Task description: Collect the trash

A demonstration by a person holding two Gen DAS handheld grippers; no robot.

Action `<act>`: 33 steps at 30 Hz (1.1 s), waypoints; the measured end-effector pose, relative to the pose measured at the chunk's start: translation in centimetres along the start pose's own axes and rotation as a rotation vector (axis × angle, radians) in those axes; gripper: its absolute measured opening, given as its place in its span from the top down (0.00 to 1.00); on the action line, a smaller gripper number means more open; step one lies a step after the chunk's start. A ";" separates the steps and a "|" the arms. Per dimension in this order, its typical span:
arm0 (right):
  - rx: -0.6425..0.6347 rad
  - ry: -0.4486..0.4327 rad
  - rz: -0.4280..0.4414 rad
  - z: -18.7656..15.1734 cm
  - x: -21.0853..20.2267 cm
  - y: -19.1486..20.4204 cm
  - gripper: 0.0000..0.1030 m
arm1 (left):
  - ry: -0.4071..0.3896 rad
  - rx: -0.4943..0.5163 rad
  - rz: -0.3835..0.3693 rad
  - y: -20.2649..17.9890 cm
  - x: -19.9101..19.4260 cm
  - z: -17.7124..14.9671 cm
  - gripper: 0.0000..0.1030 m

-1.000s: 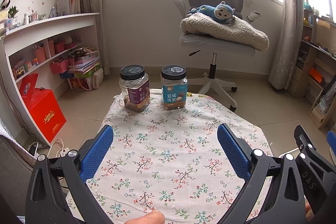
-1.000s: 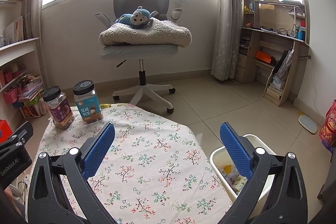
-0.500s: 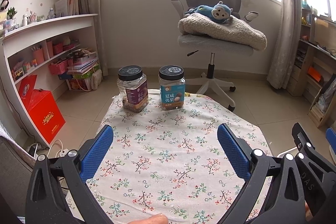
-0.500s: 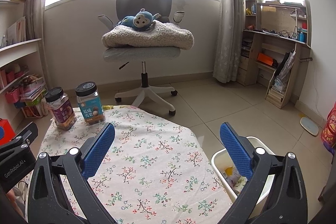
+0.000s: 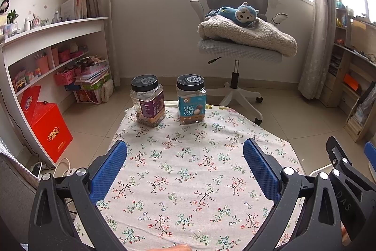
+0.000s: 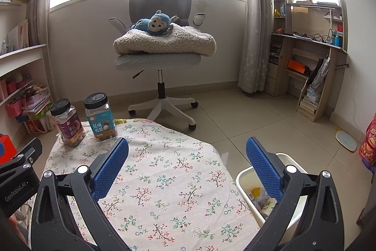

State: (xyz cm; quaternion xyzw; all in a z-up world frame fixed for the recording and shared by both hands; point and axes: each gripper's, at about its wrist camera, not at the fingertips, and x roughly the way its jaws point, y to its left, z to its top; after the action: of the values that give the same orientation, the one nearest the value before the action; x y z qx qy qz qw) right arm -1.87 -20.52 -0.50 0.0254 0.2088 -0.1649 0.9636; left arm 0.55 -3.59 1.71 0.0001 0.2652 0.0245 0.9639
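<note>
Both tongs hover spread and empty over a floral tablecloth (image 5: 188,171). From the left wrist, the left gripper (image 5: 185,164) faces two lidded snack jars: a purple-label jar (image 5: 148,101) and a blue-label jar (image 5: 191,99), both well ahead. From the right wrist, the right gripper (image 6: 188,165) has a white bin (image 6: 243,180) just beside its right finger, wrappers (image 6: 258,198) inside. No loose trash shows on the cloth; mistaking the part-full jars for rubbish appears the main risk.
</note>
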 end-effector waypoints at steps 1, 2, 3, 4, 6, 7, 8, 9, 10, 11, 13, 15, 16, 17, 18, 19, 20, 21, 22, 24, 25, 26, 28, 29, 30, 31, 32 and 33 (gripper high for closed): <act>0.000 0.000 0.000 0.0 0.0 0.0 0.07 | 0.001 0.000 0.000 0.0 0.0 0.0 0.06; 0.000 0.000 0.000 0.0 0.0 0.0 0.07 | 0.001 -0.001 0.000 0.1 0.0 0.0 0.06; 0.000 0.000 0.000 0.0 0.0 0.0 0.07 | 0.002 -0.001 0.000 0.1 0.0 0.0 0.06; 0.001 0.001 0.000 0.0 0.0 0.0 0.07 | 0.002 -0.002 -0.001 0.1 0.0 0.0 0.06; 0.002 0.001 0.001 0.0 0.0 0.0 0.07 | 0.005 -0.005 -0.003 0.1 0.1 0.0 0.06; 0.002 0.001 0.000 0.0 0.0 0.0 0.07 | 0.006 -0.005 -0.004 0.1 0.1 0.0 0.06; 0.001 0.001 0.000 0.0 0.0 0.0 0.07 | 0.005 -0.005 -0.005 0.2 0.1 0.0 0.06; 0.001 0.002 0.000 0.0 0.0 0.0 0.07 | 0.002 -0.002 -0.006 0.1 0.1 0.0 0.06; 0.001 0.004 0.000 0.0 0.1 0.0 0.07 | 0.001 0.000 -0.006 0.1 0.1 0.0 0.06; 0.002 0.005 0.000 -0.1 0.1 0.0 0.07 | -0.003 0.003 -0.007 0.1 0.1 0.0 0.06; 0.004 0.006 0.000 -0.2 0.1 0.0 0.07 | -0.012 0.008 -0.006 0.0 -0.1 0.0 0.06; 0.003 0.005 -0.001 -0.2 0.1 -0.1 0.07 | -0.021 0.015 -0.005 -0.1 -0.2 0.0 0.06; 0.003 0.007 0.001 -0.2 0.1 -0.1 0.07 | -0.025 0.020 -0.005 -0.1 -0.2 -0.1 0.06; 0.003 0.009 0.002 -0.3 0.2 -0.1 0.07 | -0.028 0.026 -0.004 -0.2 -0.2 -0.1 0.06; 0.004 0.010 0.002 -0.3 0.2 -0.1 0.07 | -0.034 0.031 -0.003 -0.3 -0.3 -0.1 0.06; 0.005 0.010 0.002 -0.4 0.2 -0.1 0.07 | -0.039 0.037 -0.006 -0.3 -0.3 -0.1 0.06; 0.006 0.010 0.003 -0.4 0.2 -0.1 0.07 | -0.045 0.043 -0.008 -0.4 -0.4 -0.2 0.07; 0.006 0.008 0.003 -0.4 0.2 -0.1 0.07 | -0.052 0.049 -0.008 -0.5 -0.5 -0.2 0.07; 0.004 0.006 0.001 -0.4 0.2 -0.1 0.07 | -0.058 0.053 -0.012 -0.6 -0.6 -0.2 0.07; 0.006 0.006 -0.001 -0.3 0.2 0.0 0.07 | -0.068 0.060 -0.016 -0.7 -0.8 -0.3 0.08; 0.007 0.006 -0.002 -0.3 0.3 0.0 0.07 | -0.073 0.062 -0.014 -0.8 -0.9 -0.3 0.08; 0.008 0.007 -0.002 -0.3 0.3 0.0 0.07 | -0.076 0.064 -0.014 -0.8 -0.9 -0.3 0.09; 0.008 0.006 -0.001 -0.3 0.3 0.0 0.07 | -0.073 0.063 -0.015 -0.9 -0.8 -0.3 0.09; 0.007 0.006 -0.001 -0.3 0.3 0.0 0.07 | -0.072 0.063 -0.018 -0.9 -0.8 -0.3 0.11; 0.006 0.005 -0.001 -0.3 0.2 -0.1 0.07 | -0.070 0.064 -0.018 -0.9 -0.8 -0.3 0.12; 0.006 0.005 -0.001 -0.3 0.2 -0.1 0.07 | -0.069 0.063 -0.019 -0.8 -0.8 -0.4 0.13; 0.006 0.005 0.000 -0.3 0.3 -0.1 0.07 | -0.068 0.060 -0.019 -0.8 -0.8 -0.4 0.13; 0.006 0.005 -0.001 -0.3 0.2 -0.1 0.07 | -0.067 0.058 -0.019 -0.8 -0.7 -0.4 0.13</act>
State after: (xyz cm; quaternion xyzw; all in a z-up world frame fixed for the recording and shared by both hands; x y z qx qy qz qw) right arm -1.79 -20.63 -0.84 0.0288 0.2109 -0.1658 0.9629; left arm -0.26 -4.42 1.73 0.0264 0.2331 0.0078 0.9721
